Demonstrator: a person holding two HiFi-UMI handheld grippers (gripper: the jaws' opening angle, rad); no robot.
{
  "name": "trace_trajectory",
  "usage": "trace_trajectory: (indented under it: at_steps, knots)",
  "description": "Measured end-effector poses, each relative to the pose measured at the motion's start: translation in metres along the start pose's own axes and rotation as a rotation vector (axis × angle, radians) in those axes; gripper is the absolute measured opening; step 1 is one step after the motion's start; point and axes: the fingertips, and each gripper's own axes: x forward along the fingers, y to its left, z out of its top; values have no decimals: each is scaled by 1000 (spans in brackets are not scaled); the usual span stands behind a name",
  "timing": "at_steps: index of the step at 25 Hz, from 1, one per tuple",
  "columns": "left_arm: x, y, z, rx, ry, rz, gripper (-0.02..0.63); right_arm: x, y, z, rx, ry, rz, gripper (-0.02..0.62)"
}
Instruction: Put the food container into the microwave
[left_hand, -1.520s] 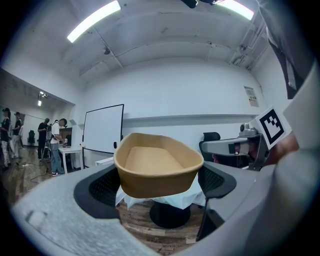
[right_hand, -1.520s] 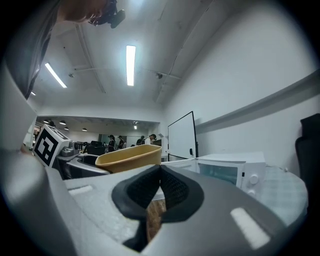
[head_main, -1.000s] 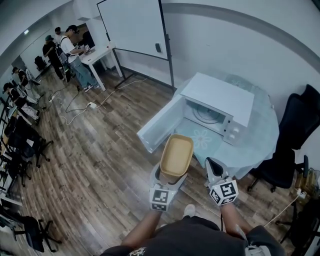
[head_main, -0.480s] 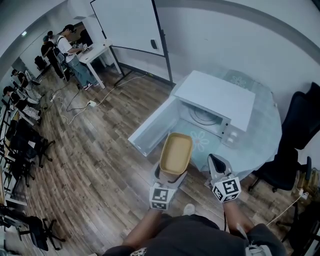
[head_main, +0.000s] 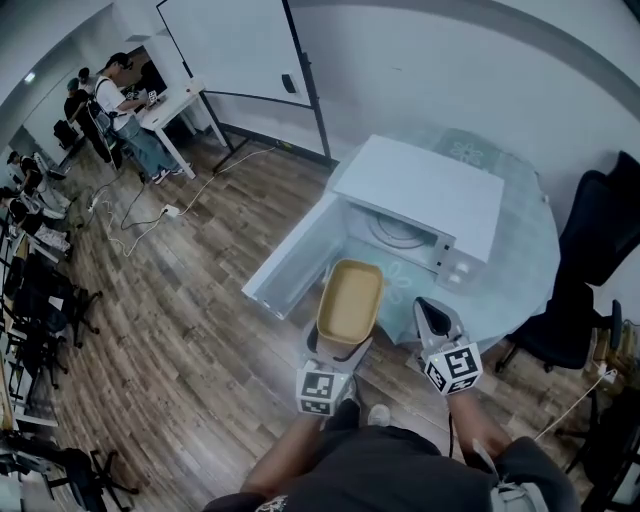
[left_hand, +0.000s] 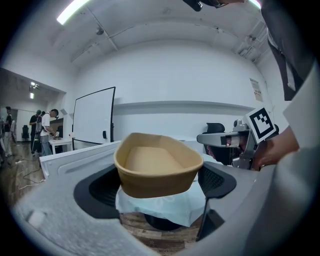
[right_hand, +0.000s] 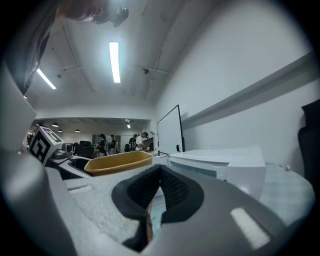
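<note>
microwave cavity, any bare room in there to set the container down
Yes: the turntable, between the door and the control panel, is bare. So is the tablecloth strip before the microwave. The near edge is crowded: food container and right hand-held gripper.

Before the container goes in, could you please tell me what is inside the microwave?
Through the open door, the microwave shows only a round white turntable, its visible part bare. The microwave's top covers the cavity's back, so that cannot be seen.
</note>
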Motion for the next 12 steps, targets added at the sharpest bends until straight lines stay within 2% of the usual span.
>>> trace_trajectory:
  at_steps: [12]
  knots:
    - [58,26,-9,7,27,-124,497,47,-9,-7,-11,45,-46,2]
